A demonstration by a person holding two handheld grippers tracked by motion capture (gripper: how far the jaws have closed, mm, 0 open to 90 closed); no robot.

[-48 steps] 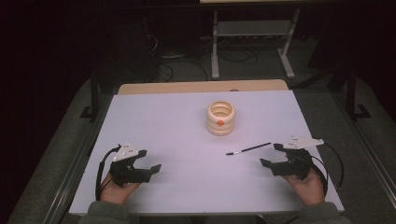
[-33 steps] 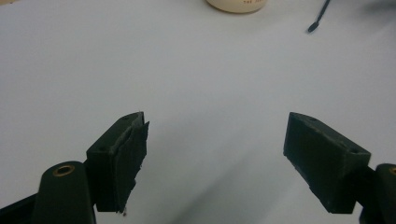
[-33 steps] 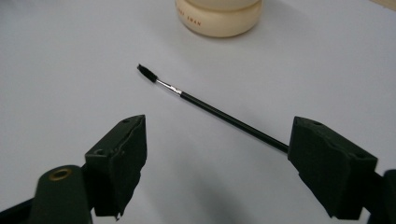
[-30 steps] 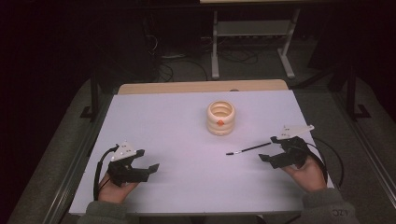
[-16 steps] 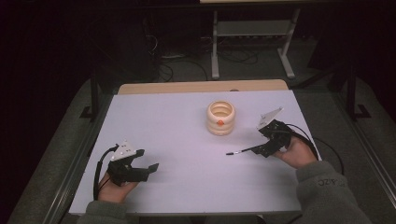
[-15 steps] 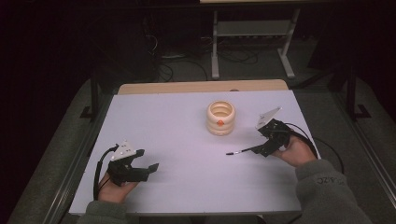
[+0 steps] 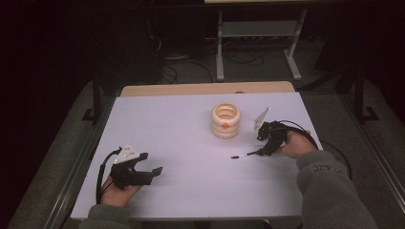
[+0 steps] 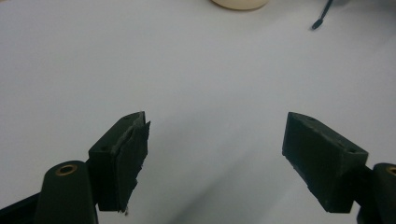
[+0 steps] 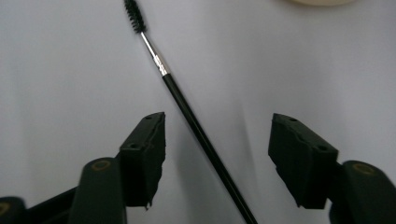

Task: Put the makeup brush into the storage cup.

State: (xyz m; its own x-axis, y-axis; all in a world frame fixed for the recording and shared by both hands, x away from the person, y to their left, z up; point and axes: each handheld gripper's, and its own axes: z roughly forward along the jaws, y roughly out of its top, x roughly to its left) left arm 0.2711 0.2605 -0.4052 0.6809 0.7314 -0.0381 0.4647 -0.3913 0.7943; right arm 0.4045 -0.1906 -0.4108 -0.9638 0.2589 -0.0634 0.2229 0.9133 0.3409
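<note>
A thin black brush (image 7: 246, 154) with a bristled tip lies flat on the white table (image 7: 181, 124), right of centre. In the right gripper view its handle (image 9: 187, 107) runs slantwise between my jaws, and neither pad touches it. My right gripper (image 7: 263, 151) (image 9: 217, 135) sits low over the handle end; its jaws have just been closing and still stand apart. A cream ribbed cup (image 7: 225, 120) with an orange mark stands just behind the brush. My left gripper (image 7: 152, 169) (image 8: 215, 140) rests open at the front left with nothing between its jaws.
The left gripper view catches the cup's base (image 8: 239, 3) and the brush tip (image 8: 322, 16) at the top edge. A wooden strip (image 7: 205, 89) borders the table's far side. A metal stand (image 7: 258, 33) and cables lie on the dark floor beyond.
My right hand has moved from the table's right edge in toward the centre, and its gripper now stands over the brush's handle. The left hand and the brush have stayed put.
</note>
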